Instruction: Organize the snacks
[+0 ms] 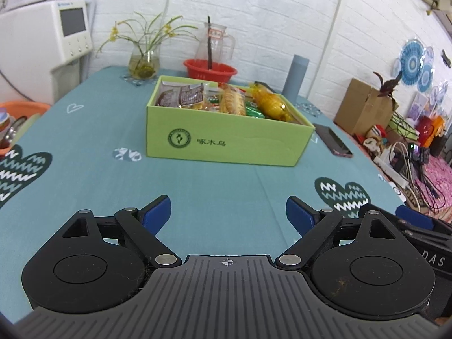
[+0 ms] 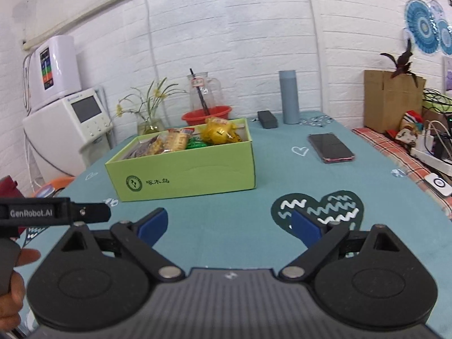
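On teal cloth (image 1: 99, 141) sits a rectangular green cardboard box (image 1: 226, 144) of crinkly wrapped snacks (image 1: 234, 101); left gripper (image 1: 228, 214) and right gripper (image 2: 229, 224) gape wide, empty

- A lived-in home, a dining corner by the look of it: a table under a teal tablecloth (image 1: 84, 147) printed with hearts, pushed against a white brick-pattern wall (image 2: 226, 42).
- A water dispenser (image 2: 70, 124) with a white purifier unit (image 2: 53, 67) on top stands beside it.
- Household bits on the table: glass vase of flowers (image 1: 142, 62), glass pitcher (image 1: 214, 43), red plastic basin (image 1: 210, 70), phone (image 2: 330, 147).
- Off to one side, a cardboard box (image 2: 391, 100), tangled charger cables (image 1: 406, 163) and blue paper fans (image 2: 423, 25) on the wall.
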Demonstrator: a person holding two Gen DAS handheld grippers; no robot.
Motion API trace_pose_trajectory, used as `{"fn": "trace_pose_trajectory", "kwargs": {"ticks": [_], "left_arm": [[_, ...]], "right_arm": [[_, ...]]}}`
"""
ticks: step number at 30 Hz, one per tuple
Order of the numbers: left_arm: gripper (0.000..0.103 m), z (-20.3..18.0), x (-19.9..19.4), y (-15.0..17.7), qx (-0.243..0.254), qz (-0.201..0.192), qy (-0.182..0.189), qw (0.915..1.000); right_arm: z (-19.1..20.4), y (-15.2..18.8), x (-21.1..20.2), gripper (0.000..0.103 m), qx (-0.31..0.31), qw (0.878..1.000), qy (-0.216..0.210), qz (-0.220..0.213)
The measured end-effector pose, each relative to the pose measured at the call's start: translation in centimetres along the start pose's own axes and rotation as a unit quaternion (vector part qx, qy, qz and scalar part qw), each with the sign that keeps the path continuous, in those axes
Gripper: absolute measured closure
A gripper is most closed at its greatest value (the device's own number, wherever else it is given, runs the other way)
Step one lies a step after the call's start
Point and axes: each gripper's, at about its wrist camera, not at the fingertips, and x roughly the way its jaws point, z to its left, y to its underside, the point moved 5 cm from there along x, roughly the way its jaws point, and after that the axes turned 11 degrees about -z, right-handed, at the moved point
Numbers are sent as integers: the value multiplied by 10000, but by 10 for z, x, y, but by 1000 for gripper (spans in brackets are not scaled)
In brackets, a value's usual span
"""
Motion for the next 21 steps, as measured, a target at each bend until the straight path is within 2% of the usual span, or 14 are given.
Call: {"fn": "trace_pose_trajectory", "kwargs": {"ticks": [4,8,13,21], "left_arm": [[26,-7,-28,22,18,-37,183,9998],[25,-15,-52,46,141,-28,190,9997],[26,-24,-83,65,331,-90,188,9992],[31,-36,-140,66,378,-624,336,9968]], "right_arm": [[-1,18,-38,10,32,9988,440,-200],[-4,38,-69,10,133,9988,383,-269],[-9,49,-103,10,110,9979,549,-331],[-3,60,-160,10,28,9966,396,-727]]}}
